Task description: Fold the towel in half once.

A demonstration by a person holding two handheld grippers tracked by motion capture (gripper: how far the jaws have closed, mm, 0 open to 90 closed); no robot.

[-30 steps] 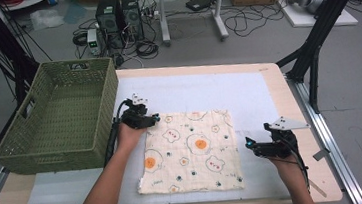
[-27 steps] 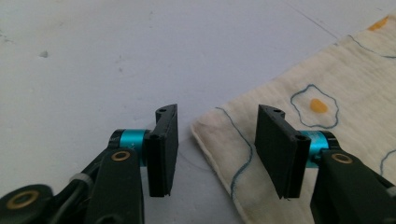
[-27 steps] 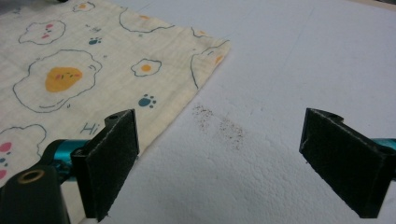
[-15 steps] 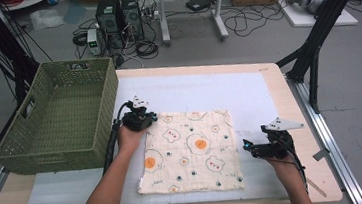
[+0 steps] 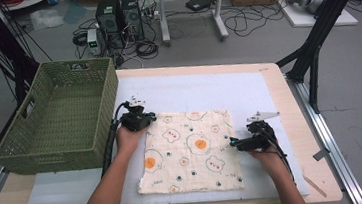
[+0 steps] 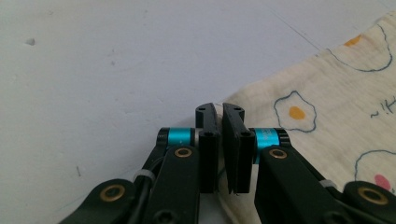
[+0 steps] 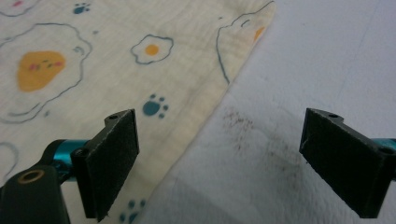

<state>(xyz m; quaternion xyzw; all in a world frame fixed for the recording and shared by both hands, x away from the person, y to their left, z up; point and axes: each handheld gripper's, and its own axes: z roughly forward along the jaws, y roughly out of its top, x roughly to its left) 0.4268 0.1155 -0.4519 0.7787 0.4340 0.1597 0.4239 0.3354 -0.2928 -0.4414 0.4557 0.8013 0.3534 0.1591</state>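
White foam mat (image 5: 202,87) covering the table; woven green basket (image 5: 55,119) at left. Square, soft cream cloth (image 5: 191,151) with egg prints lies flat at centre. Left gripper (image 5: 143,119) pinches its far-left corner; right gripper (image 5: 233,142) gapes wide over its right edge.

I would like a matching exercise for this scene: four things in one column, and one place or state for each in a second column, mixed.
1. left gripper
2. right gripper
3. cloth
4. basket

a. flat on the white mat
b. at the table's left end
c. jaws shut at the cloth's corner
d. jaws wide open over the cloth's edge

Pairs: 1-c, 2-d, 3-a, 4-b
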